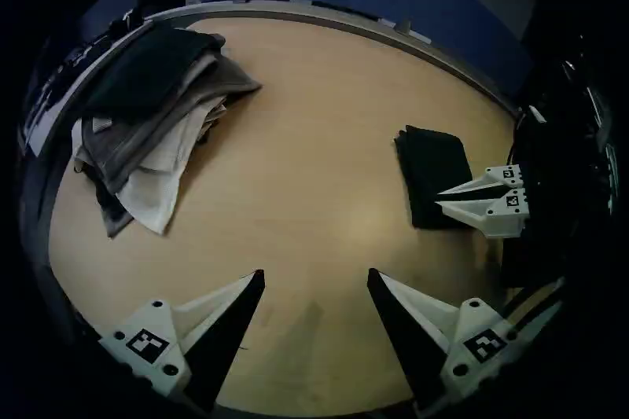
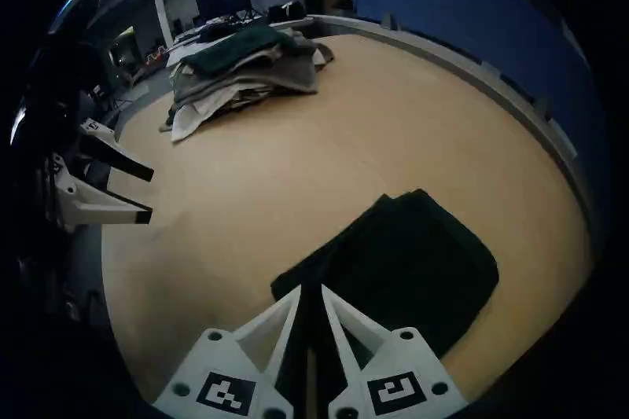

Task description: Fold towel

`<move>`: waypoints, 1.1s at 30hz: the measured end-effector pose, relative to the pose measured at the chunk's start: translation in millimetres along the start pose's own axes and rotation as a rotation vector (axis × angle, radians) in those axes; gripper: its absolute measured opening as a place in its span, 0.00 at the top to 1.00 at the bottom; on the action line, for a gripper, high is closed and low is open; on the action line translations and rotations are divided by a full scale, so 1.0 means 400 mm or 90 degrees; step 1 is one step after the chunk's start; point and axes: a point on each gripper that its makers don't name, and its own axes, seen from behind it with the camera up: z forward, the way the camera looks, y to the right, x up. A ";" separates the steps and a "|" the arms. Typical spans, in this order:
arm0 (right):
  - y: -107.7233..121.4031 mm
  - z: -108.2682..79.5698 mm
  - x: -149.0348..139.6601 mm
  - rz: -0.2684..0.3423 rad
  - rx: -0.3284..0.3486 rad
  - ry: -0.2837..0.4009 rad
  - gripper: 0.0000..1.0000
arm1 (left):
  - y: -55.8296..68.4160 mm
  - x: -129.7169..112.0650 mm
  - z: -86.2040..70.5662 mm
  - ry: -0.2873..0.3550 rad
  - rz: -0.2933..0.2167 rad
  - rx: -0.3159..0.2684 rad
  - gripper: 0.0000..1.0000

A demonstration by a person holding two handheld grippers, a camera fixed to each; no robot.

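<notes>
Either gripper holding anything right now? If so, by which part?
Left gripper: open over the bare table, holding nothing. Right gripper: nearly shut at the near edge of the dark folded towel; whether it pinches the fabric cannot be told.

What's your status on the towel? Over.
Left gripper open over the table. Right gripper shut at the edge of the folded dark towel, grip unclear. Pile lies far off, nothing in the way.

Dim; fisheye-warped edges; black towel [image 2: 409, 262] detail lost.
</notes>
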 end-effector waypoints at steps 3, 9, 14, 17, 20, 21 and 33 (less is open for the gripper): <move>0.005 -0.010 0.009 0.011 0.001 0.008 0.95 | 0.002 0.001 0.004 -0.001 0.002 -0.003 0.03; 0.012 -0.044 0.019 0.008 -0.006 0.022 0.66 | 0.006 0.015 0.010 0.000 0.010 -0.005 0.03; 0.026 -0.088 0.028 0.014 -0.022 0.044 0.42 | 0.011 0.024 0.011 0.000 0.012 -0.006 0.03; 0.053 -0.116 0.015 0.021 -0.042 0.046 0.29 | 0.019 0.027 0.010 0.000 0.013 -0.008 0.03; 0.086 -0.140 -0.010 0.027 -0.069 0.043 0.15 | 0.030 0.028 0.010 -0.001 0.015 -0.012 0.03; 0.094 -0.146 -0.018 0.029 -0.076 0.041 0.13 | 0.034 0.028 0.011 -0.001 0.016 -0.013 0.03; 0.144 -0.191 -0.094 0.047 -0.121 0.029 0.03 | 0.072 0.036 0.018 -0.002 0.030 -0.021 0.03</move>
